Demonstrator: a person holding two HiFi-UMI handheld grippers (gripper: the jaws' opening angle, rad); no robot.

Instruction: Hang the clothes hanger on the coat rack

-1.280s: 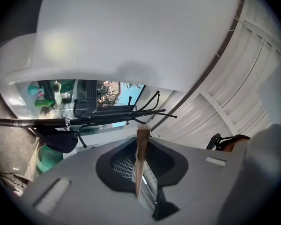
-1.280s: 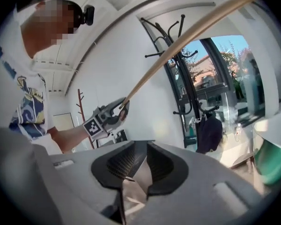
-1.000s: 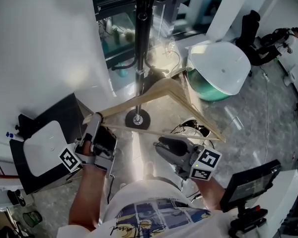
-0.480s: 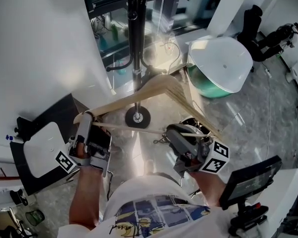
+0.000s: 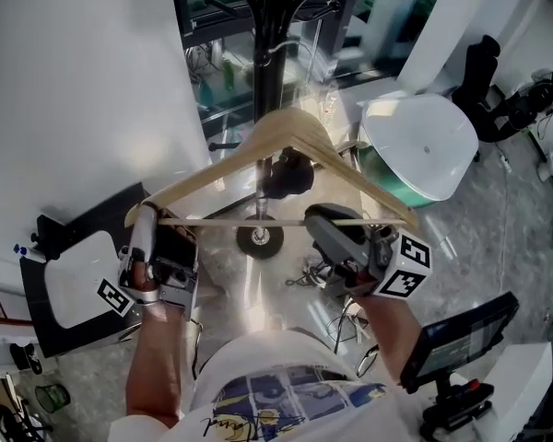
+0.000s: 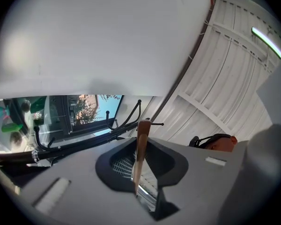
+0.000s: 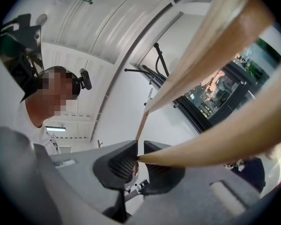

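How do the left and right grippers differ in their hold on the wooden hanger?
The left gripper clamps the hanger at its left tip; the right gripper clamps it further in, toward the right end. The right gripper's jaws have just been closing on the wood; the left gripper's are clamped tight. Both are shut on the hanger.

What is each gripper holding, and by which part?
Both hold the wooden hanger: left gripper on its left end; right gripper, jaws just closed, on its bottom bar right of the middle.
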